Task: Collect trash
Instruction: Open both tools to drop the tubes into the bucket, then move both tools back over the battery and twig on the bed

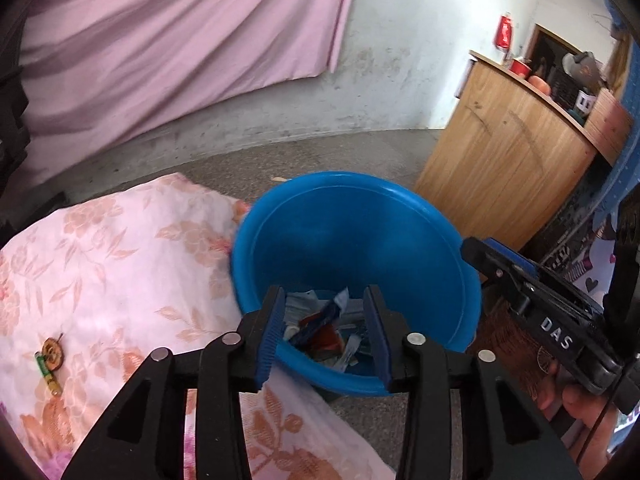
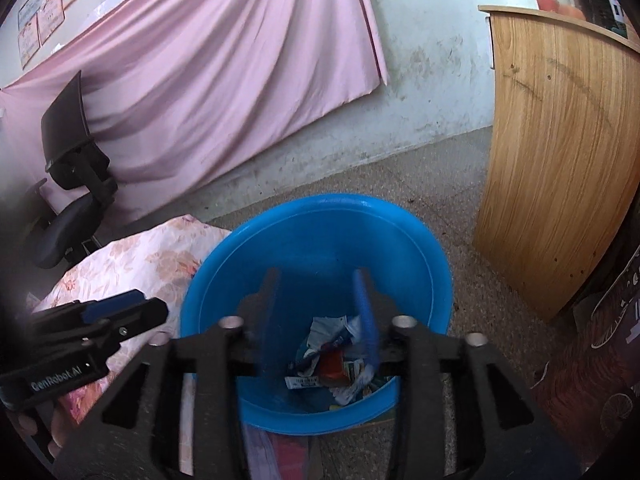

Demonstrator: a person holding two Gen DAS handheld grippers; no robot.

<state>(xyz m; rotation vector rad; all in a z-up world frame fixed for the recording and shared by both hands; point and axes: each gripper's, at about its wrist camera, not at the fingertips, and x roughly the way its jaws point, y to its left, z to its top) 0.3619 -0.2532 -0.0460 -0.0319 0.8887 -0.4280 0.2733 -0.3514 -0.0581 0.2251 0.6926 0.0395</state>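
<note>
A blue plastic tub (image 1: pixel 400 232) (image 2: pixel 304 248) stands on the floor beside a floral-covered surface. Crumpled wrappers and paper scraps (image 1: pixel 320 328) (image 2: pixel 332 356) lie at its bottom. My left gripper (image 1: pixel 324 320) hangs open over the tub's near rim, and nothing is between its blue pads. My right gripper (image 2: pixel 320 316) also stands open above the tub, its fingers blurred, with nothing held. Each gripper shows in the other's view: the right one (image 1: pixel 532 292) beside the tub, the left one (image 2: pixel 100 320) over the cloth. A green battery (image 1: pixel 48 376) and a small round wooden piece (image 1: pixel 52 354) lie on the cloth.
The pink floral cloth (image 1: pixel 112 264) (image 2: pixel 160 256) covers a surface left of the tub. A wooden cabinet (image 1: pixel 508 160) (image 2: pixel 560 160) stands to the right. A pink curtain (image 1: pixel 160 40) hangs on the far wall, with a black office chair (image 2: pixel 72 184) by it.
</note>
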